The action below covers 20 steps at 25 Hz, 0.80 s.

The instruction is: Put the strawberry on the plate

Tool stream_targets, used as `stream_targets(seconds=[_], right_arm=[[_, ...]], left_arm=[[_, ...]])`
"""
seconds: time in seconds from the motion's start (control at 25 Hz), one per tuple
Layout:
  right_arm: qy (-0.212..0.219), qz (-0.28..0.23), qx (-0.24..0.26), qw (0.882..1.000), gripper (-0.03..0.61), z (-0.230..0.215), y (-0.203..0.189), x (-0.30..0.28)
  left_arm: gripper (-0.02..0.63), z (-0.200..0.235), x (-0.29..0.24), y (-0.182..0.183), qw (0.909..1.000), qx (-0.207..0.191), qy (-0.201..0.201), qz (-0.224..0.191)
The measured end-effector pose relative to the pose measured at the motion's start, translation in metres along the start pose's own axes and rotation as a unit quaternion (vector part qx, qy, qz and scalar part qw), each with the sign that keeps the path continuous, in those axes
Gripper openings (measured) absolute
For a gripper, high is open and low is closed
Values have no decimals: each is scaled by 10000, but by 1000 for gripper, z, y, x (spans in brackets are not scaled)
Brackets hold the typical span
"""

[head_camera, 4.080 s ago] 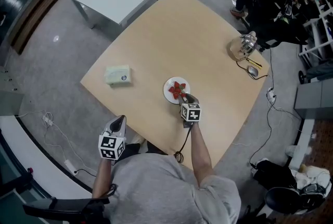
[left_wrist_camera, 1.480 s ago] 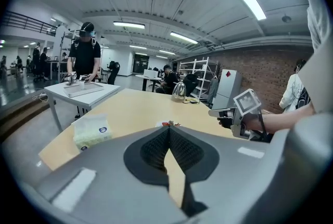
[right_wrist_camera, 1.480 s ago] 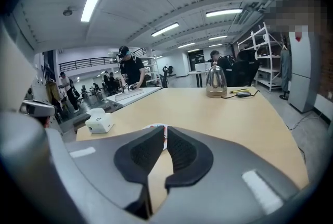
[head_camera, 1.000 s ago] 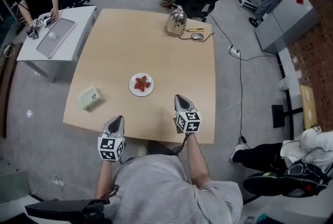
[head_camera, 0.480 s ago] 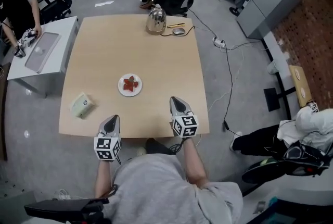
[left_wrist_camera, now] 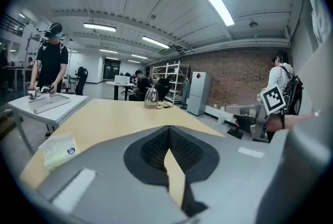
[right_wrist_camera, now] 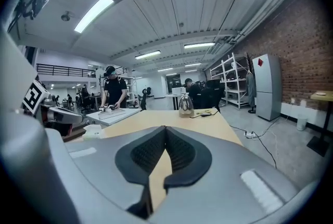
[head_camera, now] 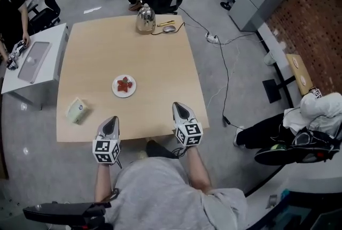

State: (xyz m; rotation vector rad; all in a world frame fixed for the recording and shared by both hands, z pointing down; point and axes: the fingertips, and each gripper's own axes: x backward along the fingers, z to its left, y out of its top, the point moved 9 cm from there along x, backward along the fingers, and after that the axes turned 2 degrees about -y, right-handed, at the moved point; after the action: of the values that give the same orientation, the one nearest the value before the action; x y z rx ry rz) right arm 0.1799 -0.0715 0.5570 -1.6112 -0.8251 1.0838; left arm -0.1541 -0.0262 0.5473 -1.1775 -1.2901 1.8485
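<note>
The red strawberry (head_camera: pixel 124 85) lies on the small white plate (head_camera: pixel 115 90) near the middle of the tan table (head_camera: pixel 155 74). My left gripper (head_camera: pixel 111 122) hovers at the table's near edge, left of centre, jaws shut with nothing between them (left_wrist_camera: pixel 167 138). My right gripper (head_camera: pixel 179 108) sits at the near edge further right, also shut and empty (right_wrist_camera: pixel 166 137). Both are well short of the plate. In the two gripper views the plate is hidden behind the jaws.
A pale green tissue pack (head_camera: pixel 76 110) lies at the table's near left (left_wrist_camera: pixel 58 148). A metal kettle (head_camera: pixel 145 20) and a mouse (head_camera: pixel 169 28) stand at the far edge. A white side table (head_camera: pixel 33 66) with a person is to the left. Cables cross the floor on the right.
The right gripper has let go of the strawberry and drawn back from the plate to the near edge. The head view has pulled back, with the table now farther off.
</note>
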Motion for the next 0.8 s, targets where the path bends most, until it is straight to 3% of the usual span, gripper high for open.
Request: stream_targets(seconds=[0.8], right_arm=[[-388, 28, -99, 9992, 7, 19, -32, 67]], left_arm=[[20, -20, 27, -4, 9991, -288, -287, -107]])
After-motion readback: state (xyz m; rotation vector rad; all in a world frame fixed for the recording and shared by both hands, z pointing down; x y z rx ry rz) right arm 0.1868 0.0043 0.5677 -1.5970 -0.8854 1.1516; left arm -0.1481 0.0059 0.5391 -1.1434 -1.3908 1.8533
